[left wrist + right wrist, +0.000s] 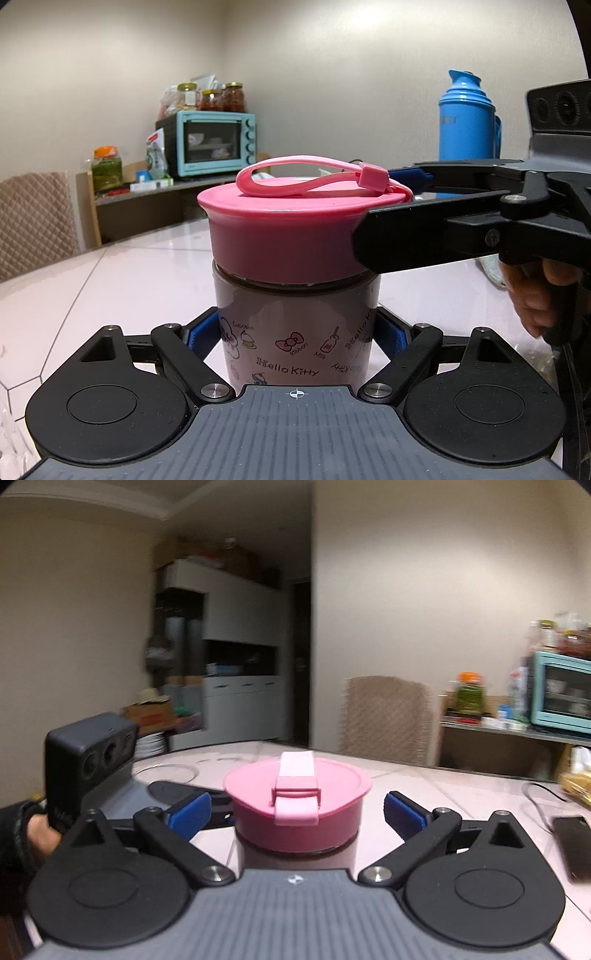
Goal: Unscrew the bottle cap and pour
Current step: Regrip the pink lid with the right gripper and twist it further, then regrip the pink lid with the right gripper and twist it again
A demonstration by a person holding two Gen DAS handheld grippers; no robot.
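The left gripper (295,332) stays out of it, clenched on the lower wall of the bottle (295,332), which stands upright on the table (110,280); the right gripper (295,808) is released, its pads (190,810) apart on either side of the cap (297,805). The bottle looks rigid and smooth, likely slippery, so the cap's side wall, below the soft strap (314,177), seems the best hold. The glossy pale table carries a phone (574,845); far right stand an oven (218,144) and a thermos (467,118).

Teal toaster oven (218,144) topped with jars (221,96), blue thermos flask (467,118), quilted beige chair (386,720), black phone (574,845), white cabinet (236,650)
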